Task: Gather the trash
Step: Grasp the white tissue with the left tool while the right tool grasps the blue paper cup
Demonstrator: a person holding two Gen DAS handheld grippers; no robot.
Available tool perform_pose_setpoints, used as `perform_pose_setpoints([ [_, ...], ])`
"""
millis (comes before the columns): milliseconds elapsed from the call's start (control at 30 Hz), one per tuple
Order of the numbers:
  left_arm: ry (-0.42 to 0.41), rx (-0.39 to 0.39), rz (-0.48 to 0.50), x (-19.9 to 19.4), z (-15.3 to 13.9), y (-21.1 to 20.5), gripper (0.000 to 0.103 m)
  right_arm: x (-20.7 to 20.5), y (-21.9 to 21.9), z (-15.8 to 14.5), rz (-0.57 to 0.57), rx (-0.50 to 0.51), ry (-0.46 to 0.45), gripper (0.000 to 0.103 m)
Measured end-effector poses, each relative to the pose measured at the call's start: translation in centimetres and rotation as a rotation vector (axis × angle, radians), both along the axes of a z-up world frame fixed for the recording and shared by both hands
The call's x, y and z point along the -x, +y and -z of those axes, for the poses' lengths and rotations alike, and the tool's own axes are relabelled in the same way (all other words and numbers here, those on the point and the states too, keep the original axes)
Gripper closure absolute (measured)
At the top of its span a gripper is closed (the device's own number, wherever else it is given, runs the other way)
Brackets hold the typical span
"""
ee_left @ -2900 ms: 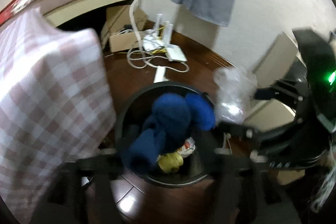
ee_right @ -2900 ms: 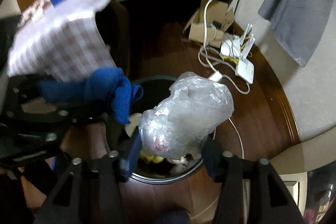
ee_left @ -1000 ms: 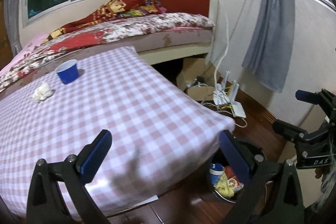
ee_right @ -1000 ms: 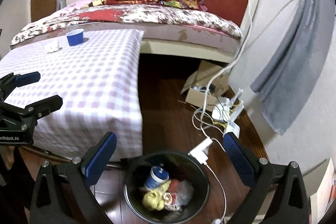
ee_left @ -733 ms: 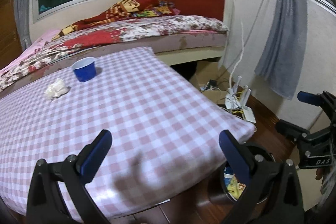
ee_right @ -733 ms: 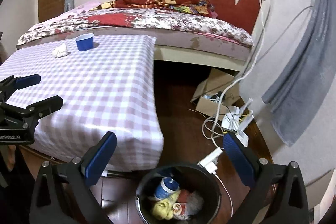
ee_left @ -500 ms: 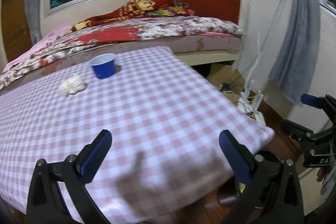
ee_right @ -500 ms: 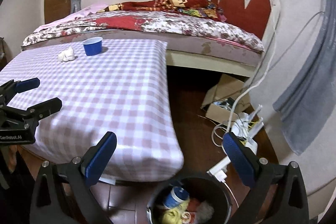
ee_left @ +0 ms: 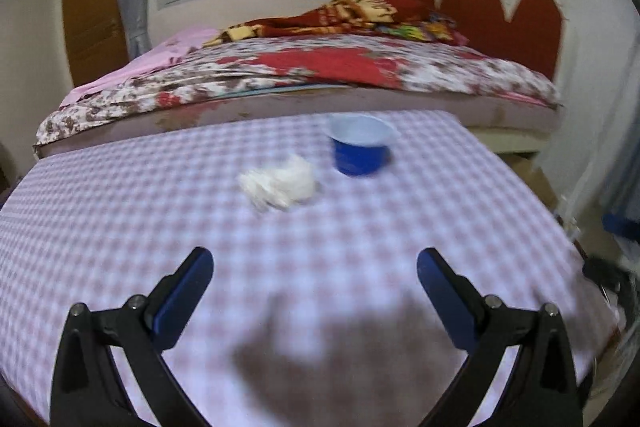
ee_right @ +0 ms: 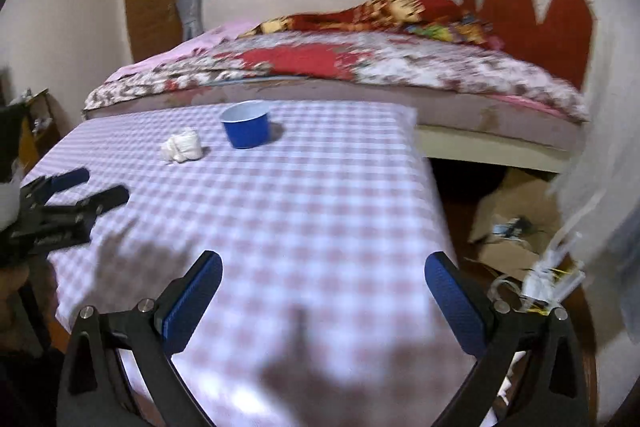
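A crumpled white tissue (ee_left: 280,183) and a blue paper cup (ee_left: 360,147) sit on the pink-checked table (ee_left: 360,239); they also show in the right wrist view, the tissue (ee_right: 182,146) left of the cup (ee_right: 245,124). My left gripper (ee_left: 314,267) is open and empty above the table, with the tissue straight ahead of it. My right gripper (ee_right: 322,271) is open and empty over the table's right part. The left gripper also shows in the right wrist view (ee_right: 84,187), at the left edge. The bin is out of view.
A bed (ee_right: 400,67) with a floral cover runs behind the table. Right of the table the wooden floor holds a cardboard box (ee_right: 508,219) and a white router with cables (ee_right: 548,279). A grey curtain (ee_right: 616,227) hangs at the right.
Both grippers dropped their trash in the bin, opened, and swung up and left from the bin to the table. The tissue and cup now lie closer ahead.
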State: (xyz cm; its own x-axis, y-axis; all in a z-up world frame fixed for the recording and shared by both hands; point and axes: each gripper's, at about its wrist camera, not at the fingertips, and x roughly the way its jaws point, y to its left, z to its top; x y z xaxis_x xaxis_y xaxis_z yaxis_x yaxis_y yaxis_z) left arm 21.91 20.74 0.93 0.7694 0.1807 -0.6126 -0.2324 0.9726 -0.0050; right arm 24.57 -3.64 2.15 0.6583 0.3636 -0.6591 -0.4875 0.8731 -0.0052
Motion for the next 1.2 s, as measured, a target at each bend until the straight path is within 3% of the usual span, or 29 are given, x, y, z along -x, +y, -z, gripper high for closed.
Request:
perform_pose_setpoints([
  [67,0.012,0.015,-0.01,-2.1,0.5,1.7,0.001,-2.1,2.3,0.5,-0.007,0.05,0.005,0.001],
  [333,0.102,0.024,-0.019,-9.1,3.6,4.9,0.002,-11.0,9.2,3.1,-0.088,0.084,0.107,0.001],
  [467,0.169,0.006,0.014,-11.4,4.8,5.0,0.01,-13.5,11.5,4.3,-0.121,0.092,0.141,0.001],
  [500,0.18,0.004,0.028,-12.0,5.1,4.9,0.017,-14.0,12.0,4.5,-0.13,0.093,0.142,0.001],
  [633,0.184,0.073,0.064,-13.1,5.2,5.9,0.045,-15.2,13.9,5.0,-0.165,0.086,0.146,0.001],
  [733,0.169,0.092,0.068,-13.2,4.9,6.9,0.05,-16.1,15.4,5.2,-0.176,0.073,0.149,0.001],
  [1133,0.132,0.078,0.012,-11.3,4.6,9.7,0.05,-19.3,21.2,6.1,-0.131,0.027,0.148,0.001],
  [1167,0.132,0.077,0.014,-11.3,4.5,9.7,0.05,-19.4,21.2,6.0,-0.12,0.022,0.145,0.016],
  [1200,0.131,0.076,0.016,-11.2,4.5,9.7,0.05,-19.4,21.1,5.9,-0.117,0.013,0.142,0.023],
])
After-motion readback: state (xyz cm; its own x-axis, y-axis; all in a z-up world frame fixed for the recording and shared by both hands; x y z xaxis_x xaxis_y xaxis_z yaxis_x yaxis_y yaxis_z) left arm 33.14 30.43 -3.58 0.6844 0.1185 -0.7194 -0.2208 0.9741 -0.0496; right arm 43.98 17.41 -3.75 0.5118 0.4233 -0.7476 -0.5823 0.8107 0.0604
